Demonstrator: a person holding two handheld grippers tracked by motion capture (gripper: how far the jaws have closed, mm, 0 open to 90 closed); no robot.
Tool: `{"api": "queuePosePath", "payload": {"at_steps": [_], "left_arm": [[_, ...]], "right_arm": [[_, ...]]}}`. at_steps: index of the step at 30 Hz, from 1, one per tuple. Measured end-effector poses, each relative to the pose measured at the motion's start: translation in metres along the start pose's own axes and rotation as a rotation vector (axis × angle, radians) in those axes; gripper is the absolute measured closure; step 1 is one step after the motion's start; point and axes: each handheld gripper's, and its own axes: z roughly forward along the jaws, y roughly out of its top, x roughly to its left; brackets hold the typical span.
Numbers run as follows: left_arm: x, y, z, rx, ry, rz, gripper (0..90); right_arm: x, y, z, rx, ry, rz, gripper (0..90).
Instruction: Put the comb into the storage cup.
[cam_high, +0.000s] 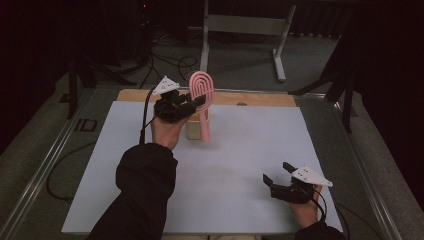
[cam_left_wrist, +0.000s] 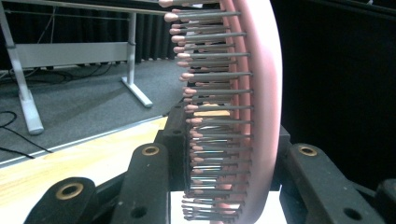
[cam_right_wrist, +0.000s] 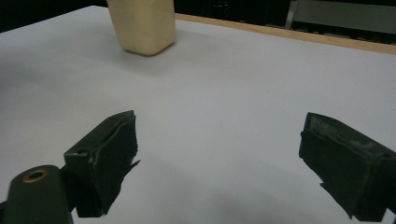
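The pink hairbrush has a looped oval head, a slim handle and rows of dark pins with pink tips. It stands upright above the beige block near the surface's far edge. The left gripper, raised on a lifted forearm, has its fingers clamped on the brush head. Near the surface's front right corner, the right gripper rests low, fingers spread wide with nothing between them.
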Motion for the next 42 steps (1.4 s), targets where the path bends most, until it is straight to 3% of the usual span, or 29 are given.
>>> {"api": "queuePosePath", "payload": {"at_steps": [18, 31, 42], "left_arm": [[0.017, 0.019, 0.009, -0.024, 0.052, -0.005, 65.2], [0.03, 0.026, 0.012, -0.024, 0.121, -0.002, 65.2], [0.036, 0.038, 0.015, -0.038, 0.155, 0.007, 65.2]], "right_arm": [[-0.002, 0.001, -0.002, -0.013, 0.001, 0.013, 11.3], [-0.004, 0.001, -0.002, -0.019, -0.002, 0.019, 11.3], [-0.005, 0.0, -0.002, -0.028, 0.002, 0.021, 11.2]]}}
